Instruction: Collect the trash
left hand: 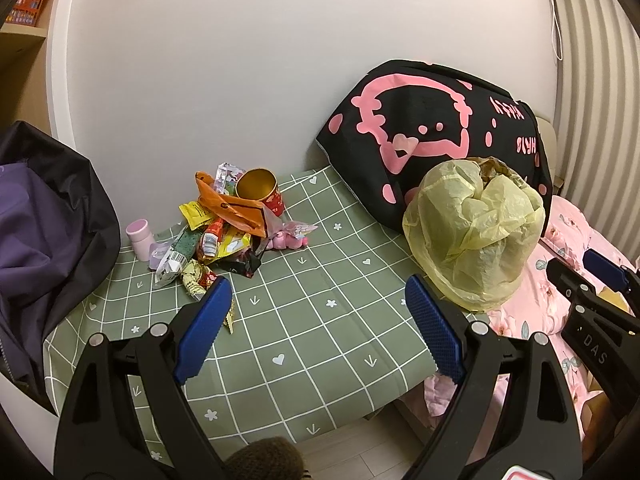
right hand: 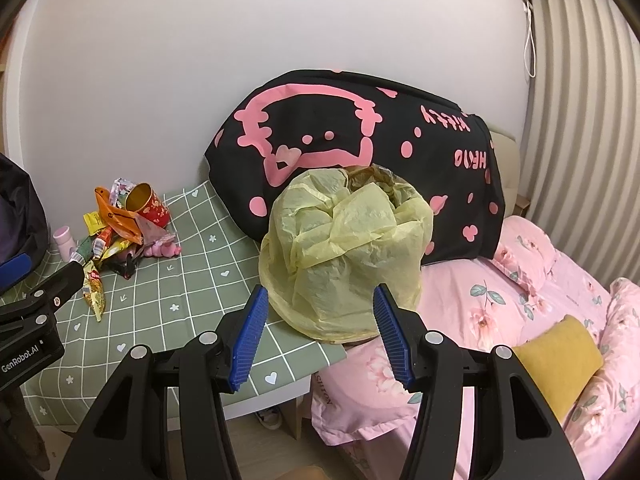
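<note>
Left hand-held gripper (left hand: 318, 328) sits wide, jaws empty, above the green checked cloth on the desk (left hand: 320, 360).

Left to right on the desk:
- pink-capped bottle (left hand: 139, 238) near the wall, upright, probably not trash.
- wrapper pile (left hand: 218, 232): foil and plastic snack wrappers, an orange bag (left hand: 240, 208) lying over them. My read: very light, limp, slippery film. Pinch a crumpled fold or a sealed edge, one piece at a time; flat faces will likely slide out of the pads.
- red tin can (left hand: 262, 192) lying tilted with its gold mouth open, touching the pile. Rigid, light, likely dents if squeezed hard. Take it across the rim wall.
- small pink toy (left hand: 286, 240) just beside the pile, soft.
- yellow trash bag (right hand: 344, 256) over a bin at the desk's right edge, next to the pink bed (right hand: 520, 300). Thin film is bunched over the top, and the mouth looks partly covered. Probably needs spreading first.

Right hand-held gripper (right hand: 318, 330) is moderately open, empty, aimed at the bag's lower front. I cannot tell whether it touches.
</note>
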A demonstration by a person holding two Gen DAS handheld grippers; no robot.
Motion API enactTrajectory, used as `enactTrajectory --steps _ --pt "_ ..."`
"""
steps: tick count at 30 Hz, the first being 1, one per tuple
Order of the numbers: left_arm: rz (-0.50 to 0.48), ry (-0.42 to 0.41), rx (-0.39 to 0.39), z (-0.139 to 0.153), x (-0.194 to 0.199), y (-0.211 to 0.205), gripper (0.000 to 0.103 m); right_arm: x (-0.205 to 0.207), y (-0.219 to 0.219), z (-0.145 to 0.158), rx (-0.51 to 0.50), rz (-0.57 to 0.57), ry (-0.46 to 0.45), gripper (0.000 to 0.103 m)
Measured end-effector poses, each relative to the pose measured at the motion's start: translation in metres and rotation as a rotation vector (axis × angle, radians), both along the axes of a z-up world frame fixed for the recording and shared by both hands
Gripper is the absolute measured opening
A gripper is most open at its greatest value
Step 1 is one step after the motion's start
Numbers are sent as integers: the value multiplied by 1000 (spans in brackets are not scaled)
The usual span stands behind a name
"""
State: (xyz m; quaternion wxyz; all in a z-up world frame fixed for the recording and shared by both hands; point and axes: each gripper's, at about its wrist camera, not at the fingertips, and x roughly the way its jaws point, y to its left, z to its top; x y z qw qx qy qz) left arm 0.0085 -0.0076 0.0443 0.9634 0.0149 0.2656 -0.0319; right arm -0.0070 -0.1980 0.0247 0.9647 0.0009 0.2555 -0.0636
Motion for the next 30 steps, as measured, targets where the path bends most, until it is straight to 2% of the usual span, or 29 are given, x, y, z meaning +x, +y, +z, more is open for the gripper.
enactTrajectory --steps 22,30 --pt "-7 -1 2 0 -1 -3 84 0 -2 -1 0 -4 1 52" --pt "-21 -4 -5 -4 7 0 84 6 -5 -11 7 -12 20 52"
